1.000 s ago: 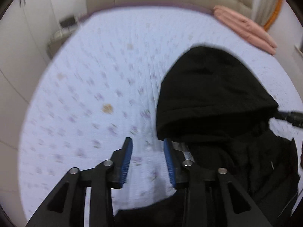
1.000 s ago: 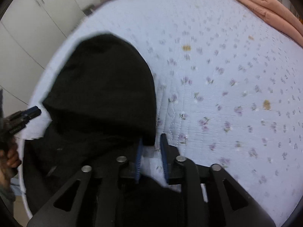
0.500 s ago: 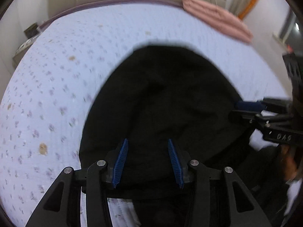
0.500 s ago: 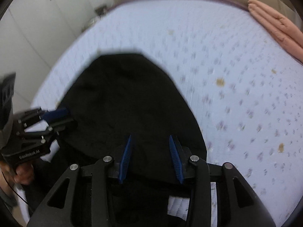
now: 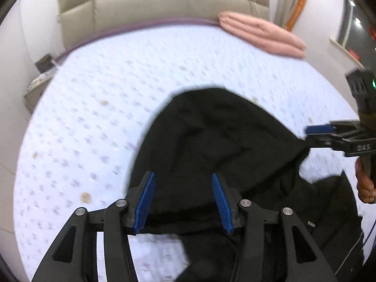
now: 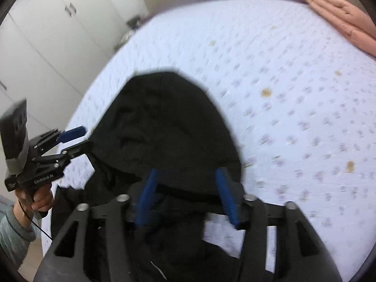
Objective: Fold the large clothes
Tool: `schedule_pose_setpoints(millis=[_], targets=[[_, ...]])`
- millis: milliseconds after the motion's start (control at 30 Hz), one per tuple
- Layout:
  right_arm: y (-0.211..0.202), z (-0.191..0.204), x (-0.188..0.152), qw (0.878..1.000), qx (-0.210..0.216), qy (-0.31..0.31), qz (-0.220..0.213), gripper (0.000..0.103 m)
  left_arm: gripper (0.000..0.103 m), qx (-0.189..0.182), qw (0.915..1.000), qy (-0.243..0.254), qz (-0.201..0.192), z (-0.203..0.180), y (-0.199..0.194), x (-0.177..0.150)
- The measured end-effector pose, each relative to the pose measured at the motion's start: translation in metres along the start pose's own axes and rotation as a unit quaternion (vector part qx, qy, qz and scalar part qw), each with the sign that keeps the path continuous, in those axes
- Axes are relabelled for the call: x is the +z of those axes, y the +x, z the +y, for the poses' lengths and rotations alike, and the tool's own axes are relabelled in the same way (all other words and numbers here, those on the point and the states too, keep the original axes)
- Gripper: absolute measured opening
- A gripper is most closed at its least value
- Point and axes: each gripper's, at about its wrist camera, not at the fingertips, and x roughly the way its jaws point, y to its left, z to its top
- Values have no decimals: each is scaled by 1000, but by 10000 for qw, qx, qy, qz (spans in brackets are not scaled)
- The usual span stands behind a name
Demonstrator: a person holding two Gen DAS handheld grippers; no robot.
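Left wrist view showed the left gripper [image 5: 182,202] with its blue pads [image 5: 144,203] spread wide and nothing between them, poised over the near edge of the hood [image 5: 211,145] of a black hooded garment [image 5: 324,213]. That hood lay flat on the floral bed sheet [image 5: 105,122], rounded top pointing toward the beige headboard [image 5: 164,4]; the rest of the garment was bunched on the side of the hood away from the headboard. A folded pink blanket [image 5: 263,35] lay on the sheet close to the headboard, well apart from the hood. Beside the hood, the right gripper [image 5: 329,134] came in from the edge of this view.

Right wrist view showed the right gripper [image 6: 188,195] likewise over the hood's [image 6: 169,127] near edge, fingers [image 6: 226,197] parted and gripping nothing. The left gripper [image 6: 75,141] hovered at the hood's side, one fingertip at the fabric edge; contact was unclear.
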Motion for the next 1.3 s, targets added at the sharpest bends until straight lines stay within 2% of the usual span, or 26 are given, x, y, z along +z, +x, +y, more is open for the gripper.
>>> schedule_pose_setpoints(millis=[33,100,167,267,300,400,500,533,600,633,667,733,767,833,933,1067,1200,1300], targets=[[-7,-10,2,9999,-15,79,-80,74,61,81,9999,-72,-32,6,1,3],[-5,-26,5,9996,-96,267,-45,75,61,282,9993,-257,64,21,10,7],[8,-52,5,9976,117,668,156,74,61,272,9980,-493,289,33,27,8],[33,-69,3,9929,415,1005,486,75,61,41,9940,-792,753,51,61,5],[42,-68,2,9923,423,1034,542,75,61,-137,9920,-890,889,53,71,3],[61,-72,-1,9904,586,1050,678,74,61,-491,9867,-1120,1071,57,91,-4],[71,-53,9,9941,589,642,642,74,61,-531,9864,-1125,1073,52,100,-9],[74,-49,12,9933,705,617,678,73,61,-555,9867,-1096,1066,50,102,-8],[84,-36,16,9918,870,497,794,59,60,-515,9873,-1044,1084,42,103,-6],[89,-26,16,9922,806,418,856,56,50,-366,9890,-956,1066,36,104,-6],[89,-21,16,9939,663,342,810,46,40,-201,9911,-881,979,31,102,-7],[84,-8,15,9966,410,166,691,33,16,270,9947,-677,730,24,85,-2],[79,-1,13,9979,267,50,591,24,13,429,9957,-543,620,16,76,-4],[62,10,8,9990,160,-95,405,19,11,649,9963,-330,454,7,52,-8],[22,26,-6,9995,205,-192,118,17,10,769,9970,-86,79,-10,1,-19],[-54,57,-40,9981,154,-449,-383,16,10,888,9952,149,-370,-40,-76,-47],[-124,94,-92,9936,-109,-779,-811,16,10,1188,9893,433,-732,-81,-143,-85],[-167,125,-142,9837,-580,-1247,-1157,16,10,1351,9853,605,-855,-111,-186,-127]])
